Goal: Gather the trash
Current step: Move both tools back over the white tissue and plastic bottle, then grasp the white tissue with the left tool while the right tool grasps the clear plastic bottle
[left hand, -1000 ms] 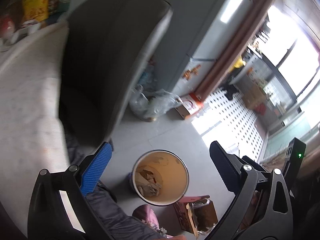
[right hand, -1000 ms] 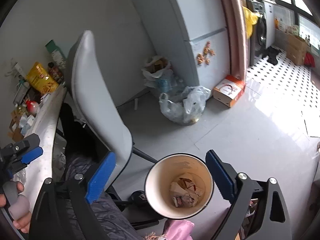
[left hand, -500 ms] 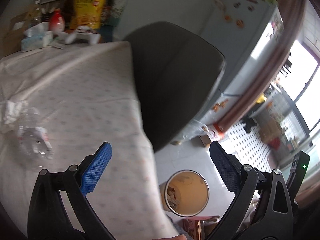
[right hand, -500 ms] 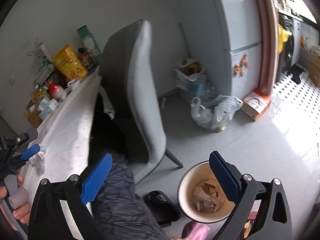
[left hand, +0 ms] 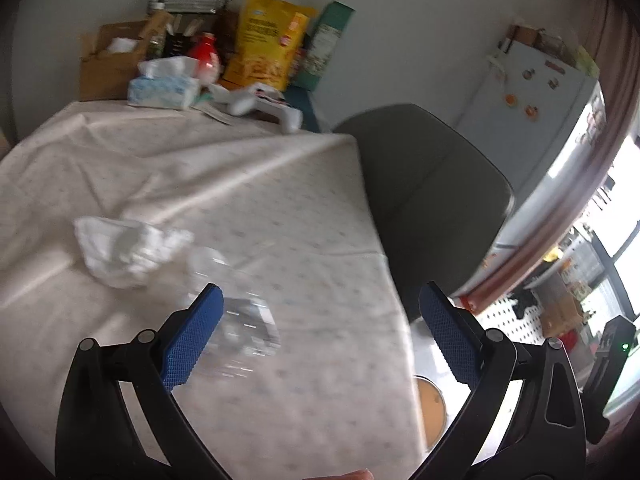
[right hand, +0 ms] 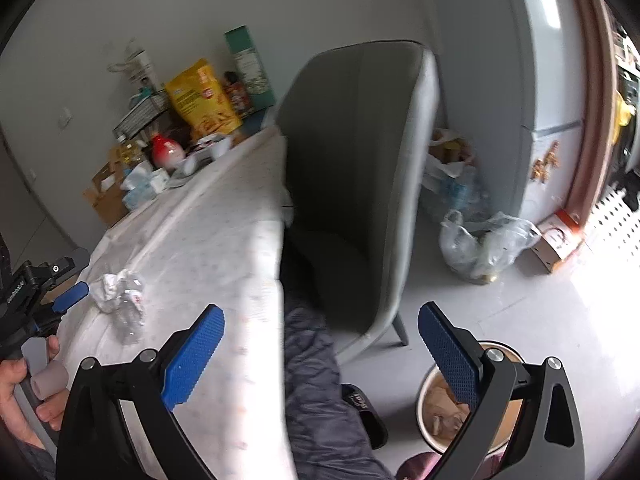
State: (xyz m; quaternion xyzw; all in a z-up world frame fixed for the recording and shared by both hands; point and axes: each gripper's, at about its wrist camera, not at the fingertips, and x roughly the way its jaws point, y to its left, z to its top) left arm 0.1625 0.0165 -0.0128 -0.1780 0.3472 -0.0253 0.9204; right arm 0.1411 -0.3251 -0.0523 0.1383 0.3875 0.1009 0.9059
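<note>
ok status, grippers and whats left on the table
Left gripper open, empty, over crushed clear bottle. Right gripper open, empty. Crumpled tissue beside bottle. Bin on floor; nothing blocking.

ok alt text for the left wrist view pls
The open left gripper hovers over a table with a crushed clear bottle just ahead of its fingers and a crumpled tissue beyond. A grey chair and bin sit to the right.

Left tool [left hand: 320,332], right tool [right hand: 320,336]: black frames; blue textured pads [right hand: 192,356]; silver screws [left hand: 492,334].
</note>
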